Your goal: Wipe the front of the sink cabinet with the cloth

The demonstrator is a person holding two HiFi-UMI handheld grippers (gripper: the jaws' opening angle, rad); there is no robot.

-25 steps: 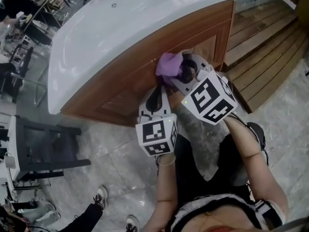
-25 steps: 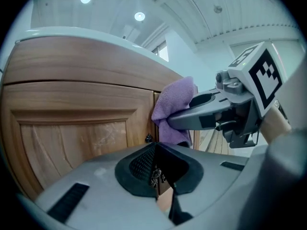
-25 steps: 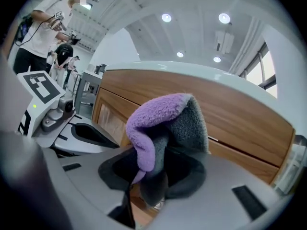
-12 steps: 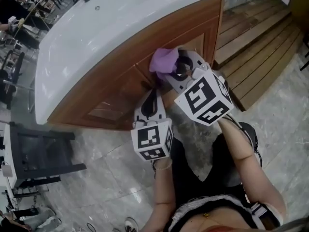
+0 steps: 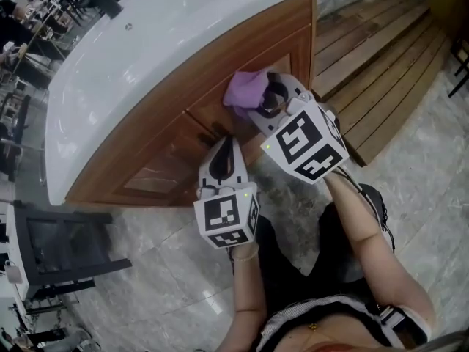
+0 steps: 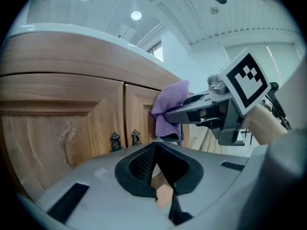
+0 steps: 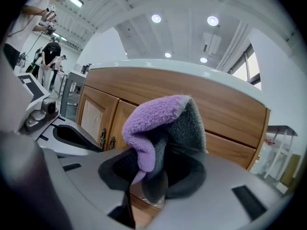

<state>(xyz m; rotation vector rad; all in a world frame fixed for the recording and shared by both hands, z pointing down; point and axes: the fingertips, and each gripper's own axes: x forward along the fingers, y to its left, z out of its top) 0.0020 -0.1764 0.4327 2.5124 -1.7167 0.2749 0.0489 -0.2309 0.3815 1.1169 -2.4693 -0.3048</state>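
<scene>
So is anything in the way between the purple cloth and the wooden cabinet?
Nothing visible is. The right gripper holds the purple cloth right up by the cabinet front. The left gripper is off to the side, not between them.

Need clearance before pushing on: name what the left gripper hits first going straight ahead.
The left gripper would probably meet the wooden cabinet door first, close to the door handle. Depth is hard to judge.

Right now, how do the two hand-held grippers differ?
The right hand-held gripper clamps the purple cloth; the left hand-held gripper has its jaws together on nothing. The right reaches higher up the cabinet front; the left sits lower, by the door handles. Both carry marker cubes.
</scene>
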